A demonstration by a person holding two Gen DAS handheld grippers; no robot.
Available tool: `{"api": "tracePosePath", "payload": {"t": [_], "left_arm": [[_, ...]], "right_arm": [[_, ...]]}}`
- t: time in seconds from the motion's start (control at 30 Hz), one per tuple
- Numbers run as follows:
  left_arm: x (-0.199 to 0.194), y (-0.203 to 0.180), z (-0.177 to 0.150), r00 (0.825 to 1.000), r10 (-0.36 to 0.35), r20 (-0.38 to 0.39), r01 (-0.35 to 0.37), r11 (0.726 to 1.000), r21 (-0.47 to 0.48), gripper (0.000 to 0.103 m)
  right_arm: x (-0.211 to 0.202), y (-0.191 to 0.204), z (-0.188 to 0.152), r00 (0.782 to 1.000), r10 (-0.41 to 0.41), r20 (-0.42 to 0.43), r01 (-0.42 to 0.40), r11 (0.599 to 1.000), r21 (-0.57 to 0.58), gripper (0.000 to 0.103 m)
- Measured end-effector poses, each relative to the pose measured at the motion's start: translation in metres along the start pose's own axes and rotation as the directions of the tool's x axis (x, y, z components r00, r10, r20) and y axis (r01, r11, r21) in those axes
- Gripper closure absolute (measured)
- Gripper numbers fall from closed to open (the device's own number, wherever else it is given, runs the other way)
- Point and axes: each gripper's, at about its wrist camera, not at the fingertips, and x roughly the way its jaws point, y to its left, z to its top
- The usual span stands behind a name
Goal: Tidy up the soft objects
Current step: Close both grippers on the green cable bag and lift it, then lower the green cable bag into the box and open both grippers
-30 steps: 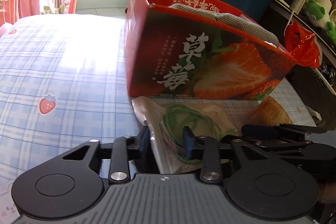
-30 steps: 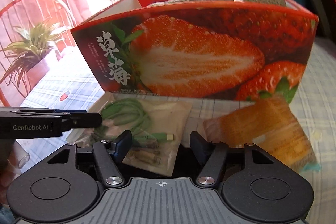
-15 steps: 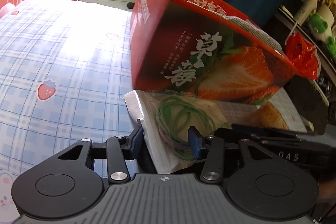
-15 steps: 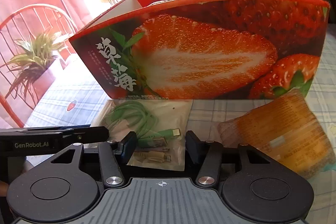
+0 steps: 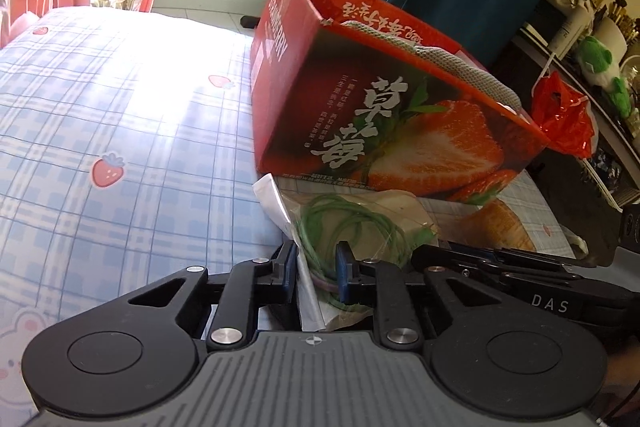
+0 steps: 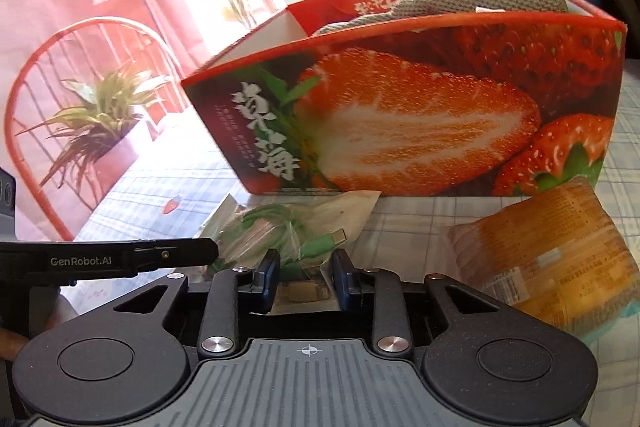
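Bed [image 5: 120, 115] with the blue plaid strawberry sheet carries everything here

Red strawberry box [image 5: 380, 115] stands upright at the far side, open top, a grey knitted item [image 6: 492, 1] already lying inside and poking over the rim

Yellow-orange wrapped pack [image 6: 556, 259] lies on the sheet at near right, just beside the box front, untouched

Clear bag of green cable [image 5: 352, 227] lies in front of the box, near centre, its left edge lifted off the sheet

Left tool [image 5: 316, 269]: jaws narrowed to a small gap with the bag's near-left corner standing between them; left pad looks to be on the plastic, right pad close to it. Can't confirm a firm pinch, reads as closing on the bag

Right tool [image 6: 306, 275]: jaws part open, straddling the near edge of the same bag, with a small brownish part inside the bag between them; can't tell if either pad touches

Step in hand, as I read it: picking up the cable bag to drop it in the box, both tools converging on it

Next move calls for: finish the left pinch, lift clear of the box wall, carry over the rim, release beside the knitted item. Thin slippery film, so grip must be full before lifting. Right tool should either back off or support the far end so the bag doesn't fold. Wrapped pack after that
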Motion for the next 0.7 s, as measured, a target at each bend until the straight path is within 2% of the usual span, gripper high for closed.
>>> {"api": "tracePosePath", "payload": {"t": [0.33,0.57,0.7], "left_arm": [[-0.044,-0.023,-0.011,0.999,-0.007,0.045,0.004,0.998,0.062,0.085],[-0.082,-0.058,0.014,0.986,-0.035,0.160,0.012,0.990,0.137,0.085],[-0.089,-0.075,0.037,0.977,-0.063,0.205,0.025,0.983,0.181,0.085]], "right_arm": [[-0.040,0.007,-0.009,0.998,0.054,0.043,-0.052,0.998,-0.037,0.078],[-0.076,0.006,0.016,0.986,0.095,0.140,-0.087,0.994,-0.059,0.078],[-0.087,0.003,0.040,0.979,0.086,0.183,-0.071,0.994,-0.085,0.078]]}}
